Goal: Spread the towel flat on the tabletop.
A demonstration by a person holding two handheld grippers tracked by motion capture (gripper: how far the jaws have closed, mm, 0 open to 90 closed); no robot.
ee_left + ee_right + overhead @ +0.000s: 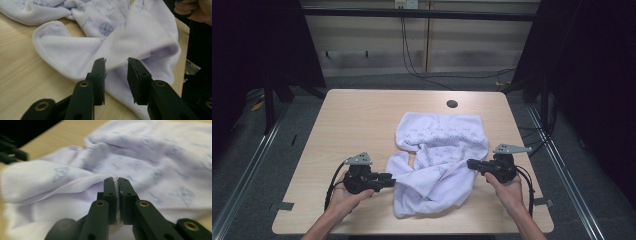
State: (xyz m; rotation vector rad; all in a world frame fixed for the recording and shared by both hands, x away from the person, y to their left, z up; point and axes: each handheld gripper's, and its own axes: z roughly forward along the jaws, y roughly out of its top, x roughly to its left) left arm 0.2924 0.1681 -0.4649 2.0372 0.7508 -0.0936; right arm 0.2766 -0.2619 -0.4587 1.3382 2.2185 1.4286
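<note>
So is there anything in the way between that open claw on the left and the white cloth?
Nothing visible. The left gripper has its jaws apart right at the edge of the towel, with bare table beside it. The right gripper is clamped on the towel's hem.

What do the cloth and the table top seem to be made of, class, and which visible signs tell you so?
Cloth: probably soft knit or fleece-like fabric, matt pale lilac with a faint blue print; it folds limply and has a stitched hem. Table top: likely wood-look laminate or wood, smooth, light, with fine grain lines.
</note>
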